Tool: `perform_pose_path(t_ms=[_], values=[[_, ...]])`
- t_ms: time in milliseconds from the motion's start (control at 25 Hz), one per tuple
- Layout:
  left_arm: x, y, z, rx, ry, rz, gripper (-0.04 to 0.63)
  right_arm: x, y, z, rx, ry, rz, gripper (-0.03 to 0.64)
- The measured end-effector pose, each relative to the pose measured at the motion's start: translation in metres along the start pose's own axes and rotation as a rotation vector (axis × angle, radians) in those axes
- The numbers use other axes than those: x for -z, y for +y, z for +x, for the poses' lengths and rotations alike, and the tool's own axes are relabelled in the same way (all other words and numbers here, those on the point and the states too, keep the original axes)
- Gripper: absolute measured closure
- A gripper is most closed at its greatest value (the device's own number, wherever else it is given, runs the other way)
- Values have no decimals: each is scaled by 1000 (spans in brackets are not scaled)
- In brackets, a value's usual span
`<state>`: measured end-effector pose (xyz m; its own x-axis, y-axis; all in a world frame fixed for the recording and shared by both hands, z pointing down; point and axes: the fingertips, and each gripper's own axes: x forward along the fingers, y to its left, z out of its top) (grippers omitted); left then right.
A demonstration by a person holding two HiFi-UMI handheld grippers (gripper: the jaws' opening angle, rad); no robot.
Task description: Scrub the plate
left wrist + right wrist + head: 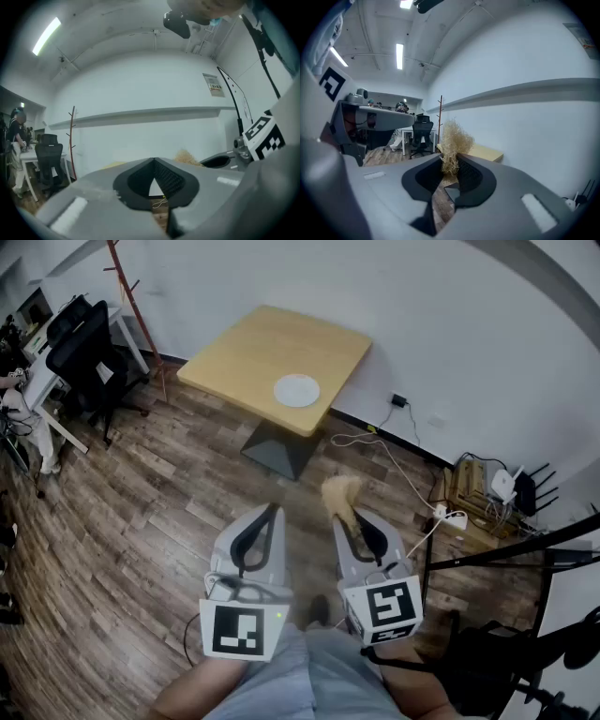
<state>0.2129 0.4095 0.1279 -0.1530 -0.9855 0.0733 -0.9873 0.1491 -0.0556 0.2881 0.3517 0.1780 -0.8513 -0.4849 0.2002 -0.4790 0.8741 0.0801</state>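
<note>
**Plate far ahead, scrubber already in the right tool**

Found the plate (296, 390) lying flat on the yellow desk (246, 351), close to that desk's near right edge, with nothing else on top. Round, so no long axis to line up with. Lies well apart from both tools, straight ahead across the wood floor (141, 502), roughly on a line running between them. Sits a shade closer to the line of the left tool (272, 512) than to that of the right tool (345, 519), with neither in reach. Judged: a walk forward needed before any scrubbing.

Pinching a straw-coloured fibrous scrubber (338, 493) in the right tool, tuft sticking out past the tips toward the desk. Left tool pressed together and empty, only floor and a loop of cable glimpsed through the gap behind its tips.

Only in the head view: the plate, its place on the desk, and a white cable (380, 448) trailing toward the wall. Only in the right gripper view: the grip itself, with fibres caught between the ridged pads (469, 178) and a corner of the desk behind the tuft. No plate to be made out from that low angle. In the left gripper view: the closed tips, a sliver of desk top, and the tuft off to the right.

Office chair (80, 343) and coat stand (127, 282) well off to the left of the line to the desk.
</note>
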Motion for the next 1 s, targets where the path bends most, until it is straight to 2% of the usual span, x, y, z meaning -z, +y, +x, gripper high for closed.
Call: perform_pose_path(t_ms=[360, 560, 720, 1000], values=[[6, -2, 6, -25, 19, -23, 575, 3, -8, 2, -31, 9, 1, 546], [15, 1, 11, -81, 28, -28, 575, 8, -18, 9, -77, -5, 19, 543], [30, 4, 10, -119, 67, -39, 575, 18, -23, 16, -105, 11, 41, 541], [52, 42, 29, -118, 107, -63, 575, 28, -19, 56, -100, 44, 70, 541]])
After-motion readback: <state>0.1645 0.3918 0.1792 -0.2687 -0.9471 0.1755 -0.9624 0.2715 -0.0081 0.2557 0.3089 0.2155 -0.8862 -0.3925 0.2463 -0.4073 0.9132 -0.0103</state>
